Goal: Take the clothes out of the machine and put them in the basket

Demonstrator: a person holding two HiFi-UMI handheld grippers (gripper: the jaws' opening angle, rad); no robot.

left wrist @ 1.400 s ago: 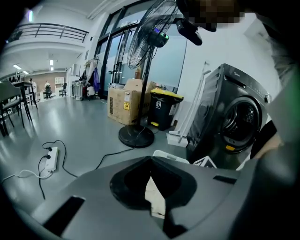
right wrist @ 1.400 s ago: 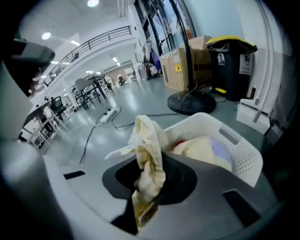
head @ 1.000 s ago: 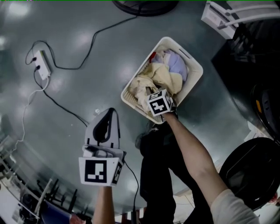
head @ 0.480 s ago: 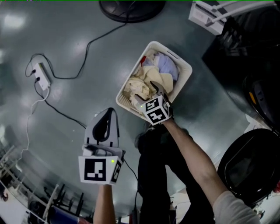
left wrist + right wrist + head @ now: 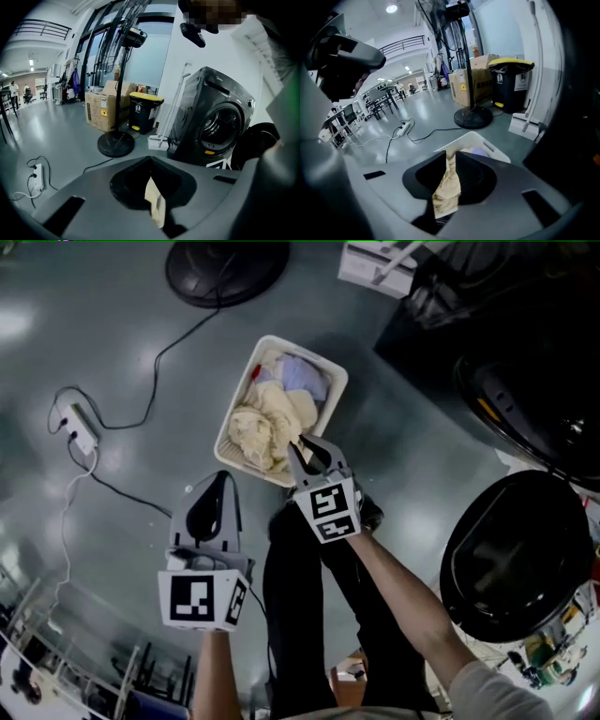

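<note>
The white basket (image 5: 242, 390) stands on the grey floor and holds a cream cloth (image 5: 267, 423) and a lavender one (image 5: 302, 379). My right gripper (image 5: 302, 442) hangs above the basket's near edge. Its jaws have just been closing and now stand shut with nothing between them; through their slit the right gripper view shows the cream cloth (image 5: 447, 187) lying below in the basket (image 5: 476, 138). My left gripper (image 5: 222, 476) is held shut and empty over bare floor, left of the basket. The dark washing machine (image 5: 220, 131) stands at the right with its round door (image 5: 511, 559) swung open.
A fan's round base (image 5: 225, 268) lies beyond the basket, its cable running to a power strip (image 5: 75, 423) on the left. A white dustpan-like item (image 5: 380, 263) sits by the machine. A cardboard box (image 5: 103, 110) and a yellow-lidded bin (image 5: 145, 112) stand further back.
My right gripper let go of the cream cloth in the basket, rose clear of it, and its jaws opened and then closed empty. My left gripper rose a little and stayed shut.
</note>
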